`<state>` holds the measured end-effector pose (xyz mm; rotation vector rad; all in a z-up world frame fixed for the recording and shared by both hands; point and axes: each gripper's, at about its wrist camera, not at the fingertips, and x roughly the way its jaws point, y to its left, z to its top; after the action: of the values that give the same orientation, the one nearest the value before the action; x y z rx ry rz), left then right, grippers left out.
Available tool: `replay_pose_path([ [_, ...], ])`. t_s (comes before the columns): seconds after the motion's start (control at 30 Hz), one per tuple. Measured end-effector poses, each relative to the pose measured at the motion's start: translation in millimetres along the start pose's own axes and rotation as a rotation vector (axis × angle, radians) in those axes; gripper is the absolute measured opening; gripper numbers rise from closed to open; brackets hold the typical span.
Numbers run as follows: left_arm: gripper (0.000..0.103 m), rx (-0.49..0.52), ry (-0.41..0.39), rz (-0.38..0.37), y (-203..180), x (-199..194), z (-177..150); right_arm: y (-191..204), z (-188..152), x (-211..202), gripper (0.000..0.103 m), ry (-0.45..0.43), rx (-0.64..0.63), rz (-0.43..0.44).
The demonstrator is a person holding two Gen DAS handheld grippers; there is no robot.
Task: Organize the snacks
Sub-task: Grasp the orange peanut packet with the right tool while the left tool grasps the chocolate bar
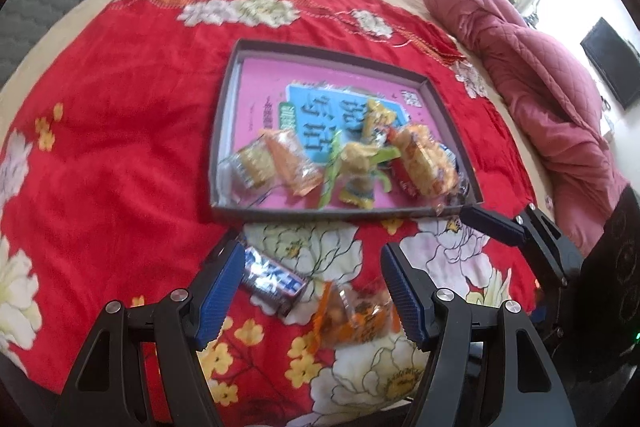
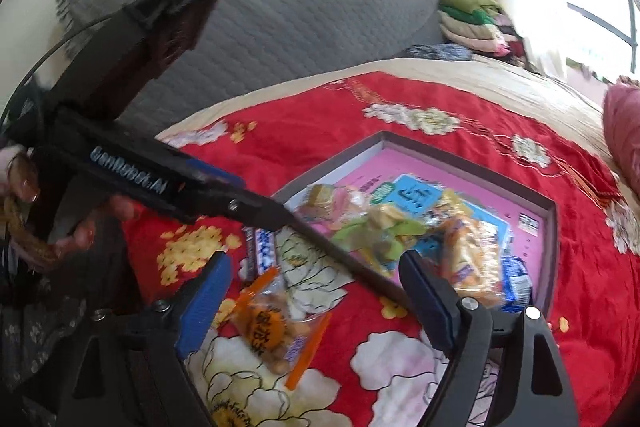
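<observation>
A shallow grey box (image 1: pixel 344 215) with a pink bottom lies on the red floral blanket, its rim (image 2: pixel 550 247) also in the right wrist view. Several wrapped snacks are piled in its near half. In front of it on the blanket lie a dark chocolate bar (image 1: pixel 276 281) (image 2: pixel 262 247) and a clear packet with orange ends (image 1: pixel 352 315) (image 2: pixel 272 331). My left gripper (image 1: pixel 314 291) hangs open over these two, gripping nothing. My right gripper (image 2: pixel 316 303) is open over the orange packet, its pads clear of it. One of its fingers (image 1: pixel 492 225) shows by the box's near right corner.
A rolled pink quilt (image 1: pixel 540 75) lies along the bed's right side. A grey quilted headboard (image 2: pixel 280 11) and folded clothes (image 2: pixel 472 23) stand behind. A person's hand (image 2: pixel 24 179) holds the left gripper, whose finger (image 2: pixel 320 243) crosses the right wrist view.
</observation>
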<state>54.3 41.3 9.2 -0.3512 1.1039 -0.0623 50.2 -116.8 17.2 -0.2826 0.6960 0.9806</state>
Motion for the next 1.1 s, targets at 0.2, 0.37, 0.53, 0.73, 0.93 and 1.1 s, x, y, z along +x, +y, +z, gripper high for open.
replay_pose_path([
  [0.2, 0.072, -0.069, 0.033, 0.012, 23.7, 9.3, -7.1, 19.6, -7.5, 15.3, 0.086, 0.069, -0.090, 0.043],
  [0.37, 0.072, -0.133, 0.082, -0.020, 36.7, 24.5, -13.9, 28.7, -14.7, 27.7, 0.086, 0.115, -0.161, 0.050],
  [0.53, 0.072, -0.202, 0.123, -0.059, 46.7, 38.7, -21.2, 44.8, -26.0, 43.8, 0.086, 0.176, -0.284, 0.044],
  [0.73, 0.072, -0.229, 0.142, -0.080, 46.9, 52.5, -22.3, 58.3, -39.6, 61.3, 0.086, 0.215, -0.430, -0.013],
  [0.93, 0.072, -0.231, 0.149, -0.082, 43.4, 63.0, -19.0, 51.6, -46.2, 81.6, 0.075, 0.268, -0.451, -0.036],
  [1.1, 0.072, -0.260, 0.148, -0.087, 45.5, 69.6, -15.6, 36.2, -41.3, 89.7, 0.060, 0.277, -0.342, 0.003],
])
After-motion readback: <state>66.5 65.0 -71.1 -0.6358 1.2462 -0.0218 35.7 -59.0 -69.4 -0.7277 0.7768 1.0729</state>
